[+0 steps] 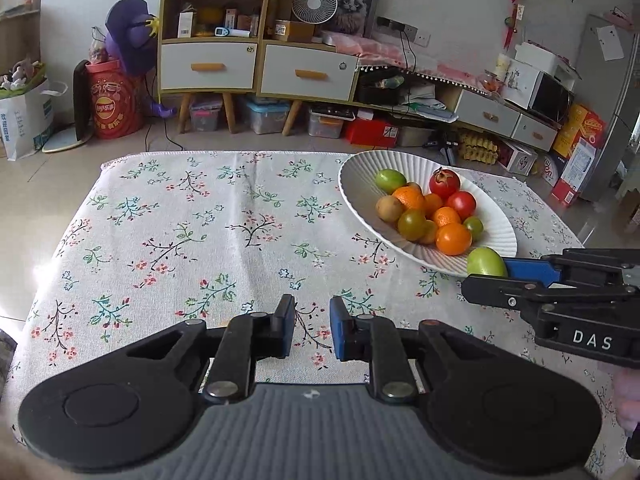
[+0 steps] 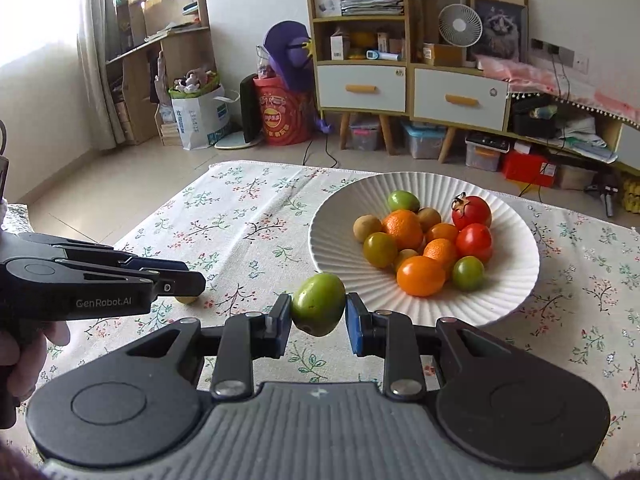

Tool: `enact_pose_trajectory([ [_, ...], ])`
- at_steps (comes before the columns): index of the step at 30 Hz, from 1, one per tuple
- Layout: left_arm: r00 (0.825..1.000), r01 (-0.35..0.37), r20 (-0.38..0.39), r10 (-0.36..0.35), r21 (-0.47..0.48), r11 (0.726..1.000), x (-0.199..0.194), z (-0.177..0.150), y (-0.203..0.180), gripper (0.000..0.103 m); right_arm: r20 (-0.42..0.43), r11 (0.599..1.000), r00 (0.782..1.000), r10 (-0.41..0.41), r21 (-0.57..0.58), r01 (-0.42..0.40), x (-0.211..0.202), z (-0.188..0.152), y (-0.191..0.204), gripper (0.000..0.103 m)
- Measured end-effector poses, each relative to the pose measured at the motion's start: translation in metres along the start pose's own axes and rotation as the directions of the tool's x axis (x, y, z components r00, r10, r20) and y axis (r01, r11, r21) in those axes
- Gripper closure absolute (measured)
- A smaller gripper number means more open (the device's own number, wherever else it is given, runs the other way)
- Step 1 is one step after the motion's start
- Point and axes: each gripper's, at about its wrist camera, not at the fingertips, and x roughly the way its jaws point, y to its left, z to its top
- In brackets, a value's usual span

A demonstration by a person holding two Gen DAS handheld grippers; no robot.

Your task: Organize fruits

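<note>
A table draped in a white cloth printed with small flowers and twigs (image 1: 192,240) carries a white ribbed ceramic plate (image 2: 516,280) toward its right half. The plate holds a heap of small round fruits: 4 orange citrus fruits (image 2: 421,276), 2 red tomato-like fruits (image 2: 472,208), several green ones (image 2: 404,201) and a few brownish-yellow ones (image 2: 367,227). The cloth to the left of the plate lies bare in the left wrist view.

The right gripper (image 2: 318,314) is clamped on a green oval fruit (image 2: 319,304), 1 blue pad pressing each side; the fruit hangs above the cloth just in front of the plate's near rim and apart from the heap. In the left wrist view the same fruit (image 1: 486,263) shows at the tip of the right tool, beside the plate's near edge.

The left gripper (image 1: 311,322) has its jaws drawn in to a narrow gap with nothing between them, only cloth beneath. In the right wrist view it enters from the left, held by a hand (image 2: 24,356), pointing roughly toward the plate. A small yellowish fruit (image 2: 187,300) lies on the cloth, partly hidden under its tip.

Behind the table stand a wooden shelf unit with white drawers (image 1: 208,64), a white desk fan (image 1: 315,3) and a red printed barrel (image 1: 114,100).
</note>
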Motion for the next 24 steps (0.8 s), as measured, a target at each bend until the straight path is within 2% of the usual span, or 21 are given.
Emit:
enact_pose_trajectory([
  [12,0.997,0.064,0.035,-0.066,0.059,0.996,0.02,0.019,-0.052,0.088,0.017,0.994,0.996,-0.084,0.073,0.082,-0.007,-0.002,-0.059,0.077],
  [17,0.995,0.085,0.036,-0.088,0.091,0.992,0.033,0.023,-0.069,0.088,0.055,0.986,0.995,-0.078,0.152,0.069,-0.004,-0.003,-0.083,0.077],
  [20,0.994,0.096,0.04,-0.101,0.113,0.989,0.04,0.025,-0.078,0.088,0.044,0.98,0.996,-0.077,0.19,0.067,0.0,-0.003,-0.091,0.077],
  [24,0.994,0.095,0.043,-0.102,0.135,0.986,0.048,0.028,-0.084,0.088,0.049,0.981,0.997,-0.064,0.189,0.053,0.002,-0.005,-0.093,0.077],
])
